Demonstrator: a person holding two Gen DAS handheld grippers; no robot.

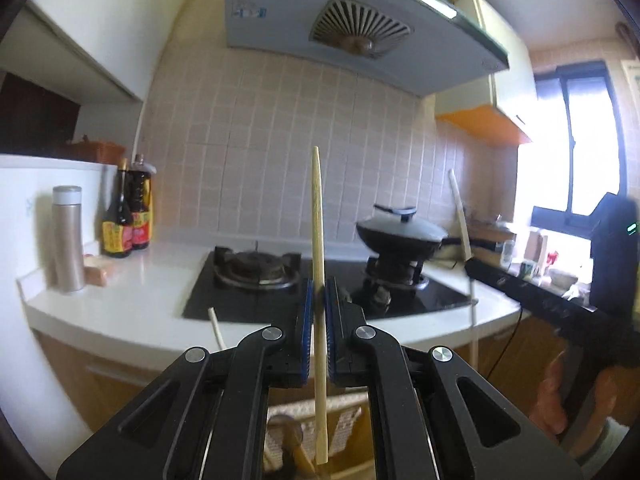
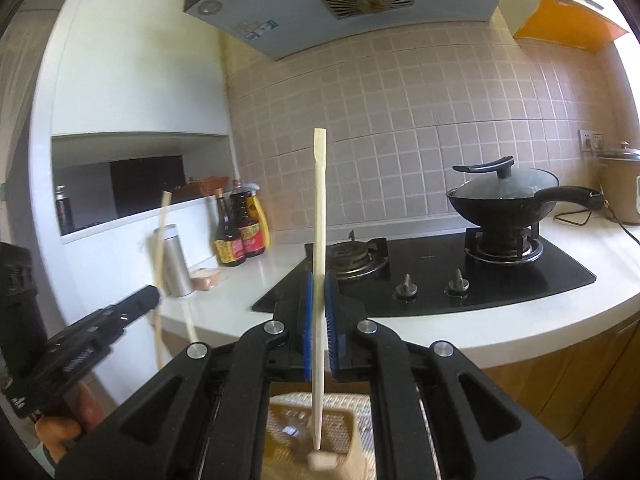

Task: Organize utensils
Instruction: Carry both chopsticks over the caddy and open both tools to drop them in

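Observation:
My left gripper (image 1: 319, 292) is shut on a pale wooden chopstick (image 1: 319, 240) and holds it upright; its lower end hangs over a woven utensil holder (image 1: 344, 412) below the jaws. My right gripper (image 2: 319, 288) is shut on a second wooden chopstick (image 2: 319, 220), also upright, its lower end above a tan utensil basket (image 2: 348, 420). The right gripper with its chopstick shows at the right of the left wrist view (image 1: 472, 264). The left gripper shows at the left of the right wrist view (image 2: 154, 296).
A white counter (image 2: 500, 320) holds a black gas stove (image 2: 560, 264) with a lidded black wok (image 2: 504, 196). Sauce bottles (image 2: 240, 232) and a metal flask (image 2: 176, 260) stand at the left. A rice cooker (image 2: 620, 184) sits at the far right.

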